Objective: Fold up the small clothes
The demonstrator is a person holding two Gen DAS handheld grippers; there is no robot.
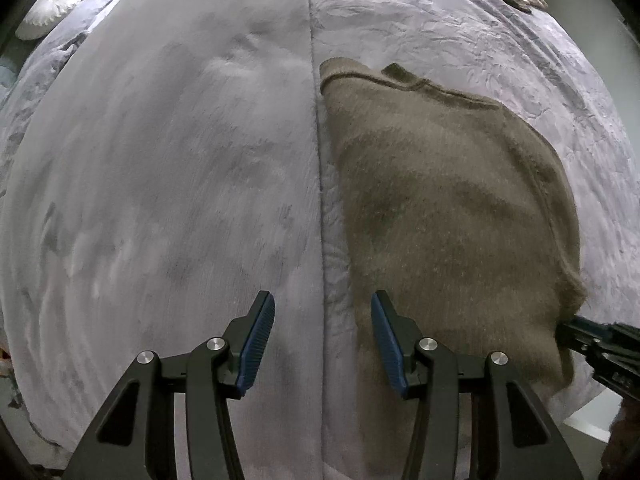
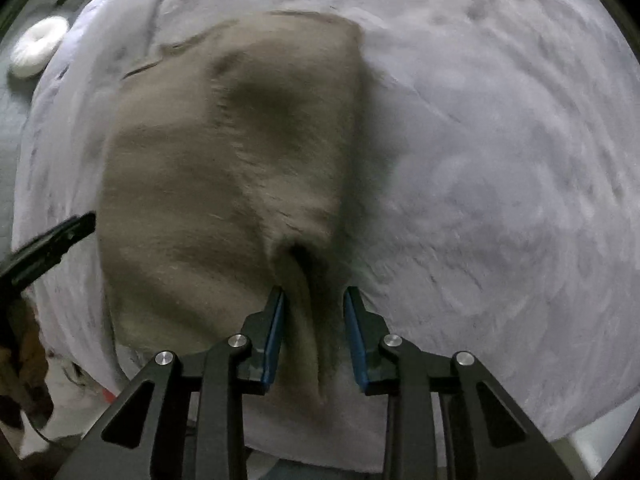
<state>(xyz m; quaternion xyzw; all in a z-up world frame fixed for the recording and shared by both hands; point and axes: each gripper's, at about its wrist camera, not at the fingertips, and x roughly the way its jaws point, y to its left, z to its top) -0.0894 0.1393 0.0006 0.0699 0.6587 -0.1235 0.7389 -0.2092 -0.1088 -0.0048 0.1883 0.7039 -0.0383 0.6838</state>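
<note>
Nearest the left wrist camera, the left gripper point(image 1: 323, 338) points down at the bed point(image 1: 160, 200), its blue-padded fingers point(image 1: 258, 344) spread apart with nothing between them. One finger hangs over the pale grey blanket, the other over the near edge of the brown knitted garment point(image 1: 448, 208). That garment lies flat just right of the blanket's lengthwise seam point(image 1: 316, 160), its long axis running away from the camera, with the ribbed, collar-like end at the far side. At its right near corner the right gripper point(image 1: 568, 330) reaches in from the frame's edge and meets the cloth. A white round cushion point(image 1: 50, 10) sits far left.

From the right wrist camera, the right gripper point(image 2: 314, 312) has a raised pleat of the brown knitted garment point(image 2: 224, 168) standing between its fingers point(image 2: 274, 332); whether the pads actually press it I cannot tell, as the view is blurred. The garment stretches away up the frame. The left gripper point(image 2: 60, 236) shows at the left.
</note>
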